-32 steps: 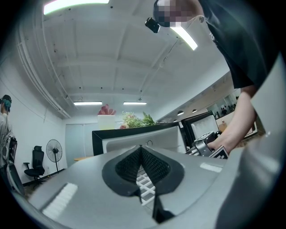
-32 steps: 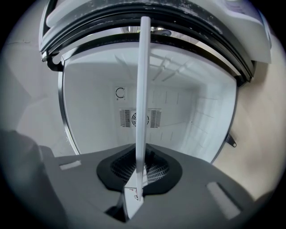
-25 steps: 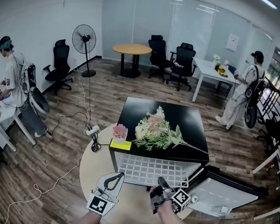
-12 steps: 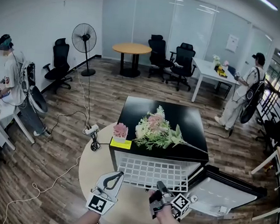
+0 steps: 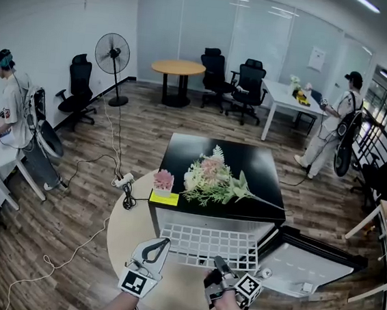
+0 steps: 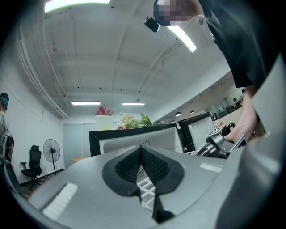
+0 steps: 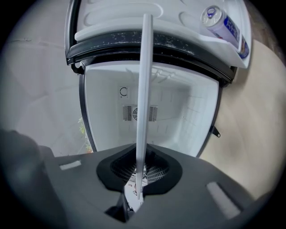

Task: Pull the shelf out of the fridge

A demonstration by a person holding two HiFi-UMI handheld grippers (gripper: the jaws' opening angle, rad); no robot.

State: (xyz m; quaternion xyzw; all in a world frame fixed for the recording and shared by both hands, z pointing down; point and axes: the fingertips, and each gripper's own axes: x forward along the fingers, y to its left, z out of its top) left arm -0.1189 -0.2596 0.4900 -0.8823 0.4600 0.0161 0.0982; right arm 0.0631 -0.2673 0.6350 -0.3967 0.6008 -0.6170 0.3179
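A small black fridge (image 5: 221, 157) stands on a round table (image 5: 127, 230) with its door (image 5: 306, 264) swung open to the right. The white wire shelf (image 5: 201, 244) sticks out of the fridge's front toward me. My right gripper (image 5: 218, 262) is shut on the shelf's front edge. In the right gripper view the shelf (image 7: 144, 85) shows edge-on, running from the right gripper (image 7: 137, 179) into the white fridge interior (image 7: 178, 116). My left gripper (image 5: 159, 245) hovers just left of the shelf, shut and holding nothing. Its closed tips (image 6: 141, 150) point toward the fridge (image 6: 134, 136).
Artificial flowers (image 5: 213, 180), a pink potted plant (image 5: 164, 180) and a yellow note (image 5: 166, 198) lie on the fridge top. A can (image 7: 222, 24) sits in the door pocket. A cable and power strip (image 5: 125, 181) lie on the floor to the left. People stand at both sides of the room.
The right gripper has drawn back toward me with the shelf, which now sticks out a little further from the fridge. The left gripper has stayed in place.
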